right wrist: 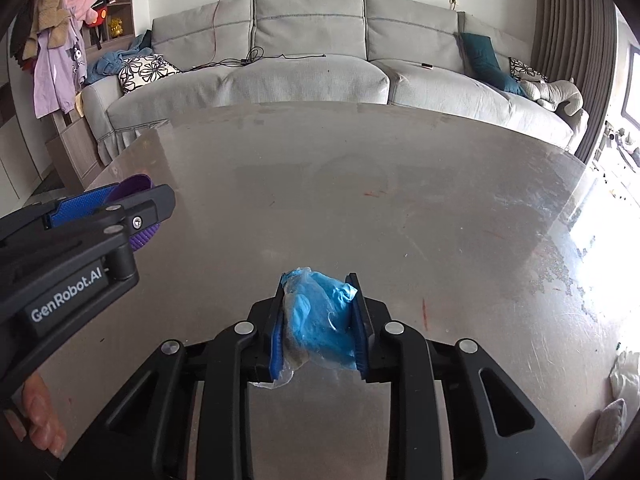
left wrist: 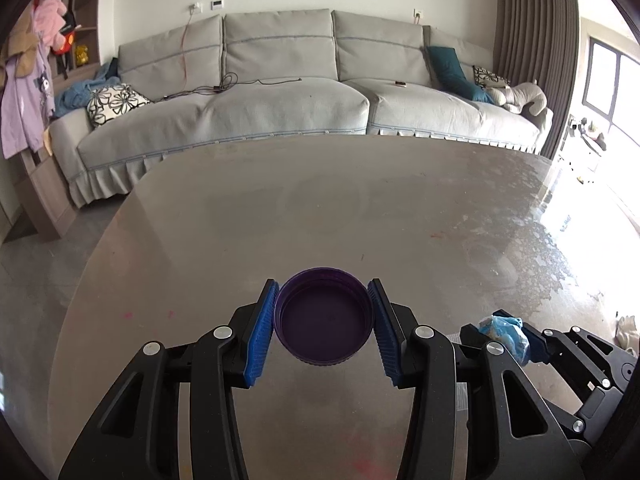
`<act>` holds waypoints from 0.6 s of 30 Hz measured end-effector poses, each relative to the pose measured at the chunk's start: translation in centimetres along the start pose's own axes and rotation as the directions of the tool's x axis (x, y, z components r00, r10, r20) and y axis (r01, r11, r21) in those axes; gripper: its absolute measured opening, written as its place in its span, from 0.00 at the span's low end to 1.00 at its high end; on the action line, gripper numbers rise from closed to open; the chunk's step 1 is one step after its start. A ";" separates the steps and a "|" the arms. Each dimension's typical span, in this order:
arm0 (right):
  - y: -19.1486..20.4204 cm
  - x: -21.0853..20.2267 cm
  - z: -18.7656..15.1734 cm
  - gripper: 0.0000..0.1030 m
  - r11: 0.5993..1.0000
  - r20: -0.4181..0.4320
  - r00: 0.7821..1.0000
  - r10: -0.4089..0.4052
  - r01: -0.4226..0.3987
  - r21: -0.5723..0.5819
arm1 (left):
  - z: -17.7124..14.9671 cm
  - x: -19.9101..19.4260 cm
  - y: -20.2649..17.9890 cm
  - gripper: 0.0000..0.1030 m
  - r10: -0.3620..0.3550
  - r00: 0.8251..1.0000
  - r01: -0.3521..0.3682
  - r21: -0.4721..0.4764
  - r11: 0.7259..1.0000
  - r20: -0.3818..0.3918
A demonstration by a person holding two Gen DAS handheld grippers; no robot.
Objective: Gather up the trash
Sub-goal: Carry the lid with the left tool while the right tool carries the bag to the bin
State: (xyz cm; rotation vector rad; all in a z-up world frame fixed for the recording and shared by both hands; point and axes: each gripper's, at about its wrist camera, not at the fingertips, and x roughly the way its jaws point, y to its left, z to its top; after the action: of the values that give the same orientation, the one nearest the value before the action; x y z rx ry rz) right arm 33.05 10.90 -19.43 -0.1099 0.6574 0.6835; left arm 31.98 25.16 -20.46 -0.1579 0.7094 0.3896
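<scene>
Crumpled blue-and-clear plastic wrapper (right wrist: 320,320): your right claw (right wrist: 319,320) pinches it between the blue ribbed pads (right wrist: 277,340), above the grey, scuffed bench (right wrist: 360,200). No earlier view to compare. The pads press into both sides; film bulges out front and a clear tail hangs below the left pad.

- Handling, wrapper: likely very light, soft, springy. It squashes rather than resists, so the grip looks secure only while the pads keep squeezing. Thin film can slide on itself; take the bunched blue middle, not the loose clear tail. Nothing fragile here.

Round dark-purple plastic screw cap (left wrist: 323,322): your left claw (left wrist: 323,322) holds it across its width, open side facing the camera, pads on the ribbed rim at left and right. It looks clear of the bench, though the view does not settle that.

- Handling, cap: light, stiff, no give. The ribbed wall helps the pads bite; the round shape may roll out if the squeeze drifts off-centre. Keep the hold across the full width, as now.

Writing: "GenRobot.AI" in white on the black body of the left claw, read from the right wrist view. No print legible on the wrapper or cap.

No bin or bag is in either view, so the drop point cannot be judged.
</scene>
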 end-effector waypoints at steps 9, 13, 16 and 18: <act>-1.3 -7.8 -1.1 0.27 0.998 0.104 0.993 -0.053 0.051 0.025 | -0.6 -2.8 -1.2 0.44 -0.075 0.996 0.074 0.018 0.997 0.038; -1.9 -11.6 -2.9 0.27 0.995 0.134 0.987 -0.084 0.077 0.055 | -1.4 -5.2 -2.6 0.44 -0.128 0.990 0.125 0.057 0.991 0.063; -2.5 -14.5 -4.7 0.27 0.991 0.151 0.982 -0.116 0.104 0.082 | -2.3 -7.5 -4.2 0.44 -0.173 0.982 0.165 0.102 0.981 0.076; -3.0 -16.5 -6.0 0.27 0.987 0.158 0.977 -0.141 0.126 0.102 | -3.5 -9.0 -5.4 0.44 -0.212 0.975 0.201 0.129 0.971 0.072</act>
State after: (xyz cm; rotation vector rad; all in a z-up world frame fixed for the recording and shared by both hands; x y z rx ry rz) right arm 22.08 -2.34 -14.71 -0.0117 0.5167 0.5257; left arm 25.82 16.64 -17.03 -0.0982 0.6230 0.1521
